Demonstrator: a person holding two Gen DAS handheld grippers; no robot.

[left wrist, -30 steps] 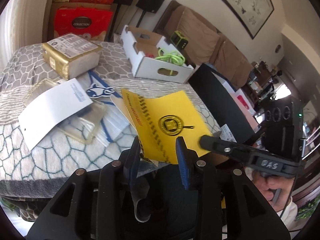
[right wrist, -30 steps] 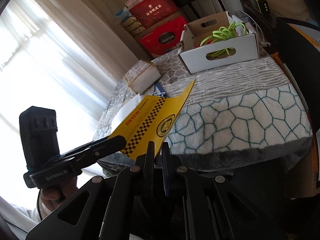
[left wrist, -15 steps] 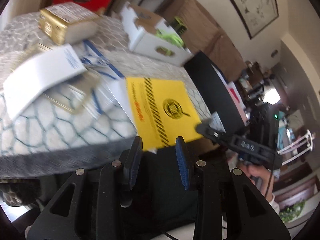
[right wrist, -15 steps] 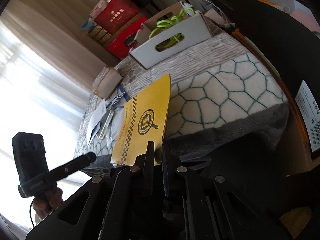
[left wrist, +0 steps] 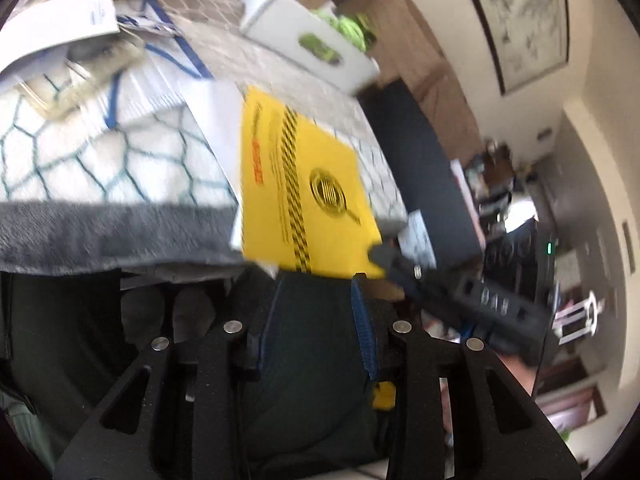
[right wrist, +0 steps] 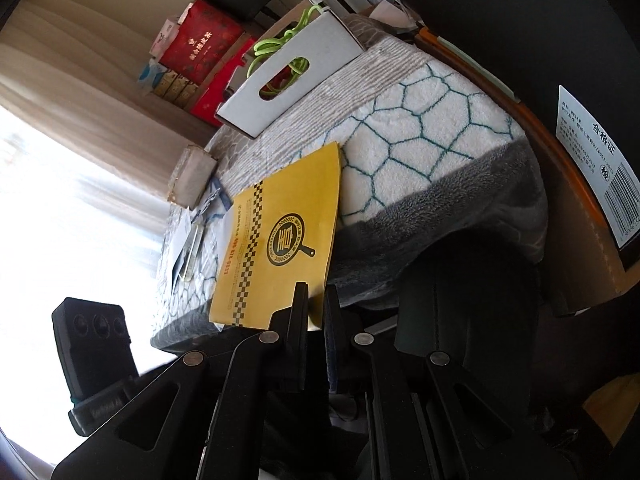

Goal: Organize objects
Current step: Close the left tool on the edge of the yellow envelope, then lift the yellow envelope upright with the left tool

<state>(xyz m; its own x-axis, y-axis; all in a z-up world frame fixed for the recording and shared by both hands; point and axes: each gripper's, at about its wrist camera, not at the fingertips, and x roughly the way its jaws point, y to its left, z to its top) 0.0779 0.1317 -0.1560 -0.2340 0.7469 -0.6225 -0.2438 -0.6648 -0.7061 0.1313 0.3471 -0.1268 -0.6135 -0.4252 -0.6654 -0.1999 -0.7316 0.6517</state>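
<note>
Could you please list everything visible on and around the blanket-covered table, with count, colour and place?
Yellow paper booklet with black checker stripe: one, overhanging the table's near edge, corner pinched by the right gripper.
White cardboard tray box: one, far side of the table, holding bright green cord.
Fleece blanket with teal hexagon lines: one, white and grey, covering the table.
White papers: a few, left part of the table.
Gold-wrapped block: one, far left corner.
Red gift boxes: at least two, stacked behind the table.
Framed painting: one, on the wall.
Left gripper: black, blue pads, open, empty.
Right gripper: black, closed on the booklet.
</note>
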